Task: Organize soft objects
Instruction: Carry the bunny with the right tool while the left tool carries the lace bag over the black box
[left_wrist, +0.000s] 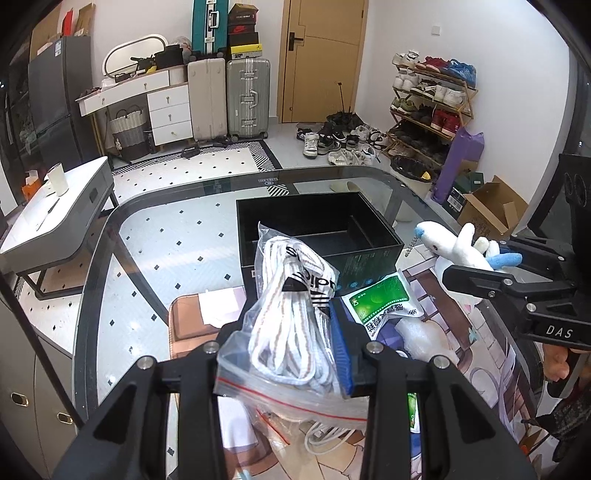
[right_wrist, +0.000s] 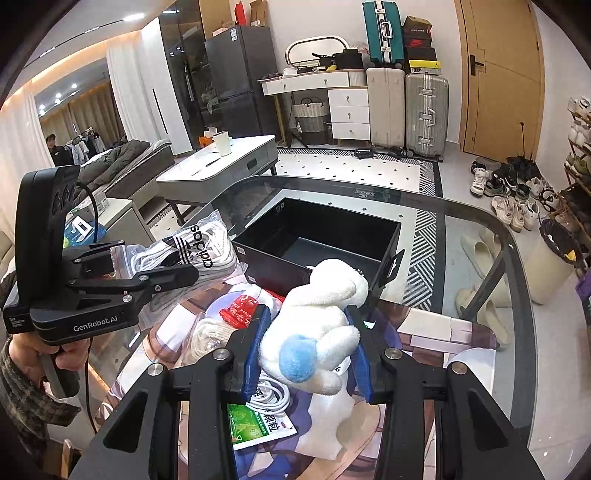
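Holding the bagged laces (left_wrist: 295, 306) in our left gripper (left_wrist: 291, 347) and the plush toy (right_wrist: 321, 321) in our right gripper (right_wrist: 306, 354), both clamped tight, we reckon the slippery bag could slide out before reaching the black box (right_wrist: 321, 236).

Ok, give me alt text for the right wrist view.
The right gripper is shut on a white plush toy with a blue tail, held above a cluttered glass table. Just beyond it sits an open black box; to the left, the left gripper holds a bag of white laces.
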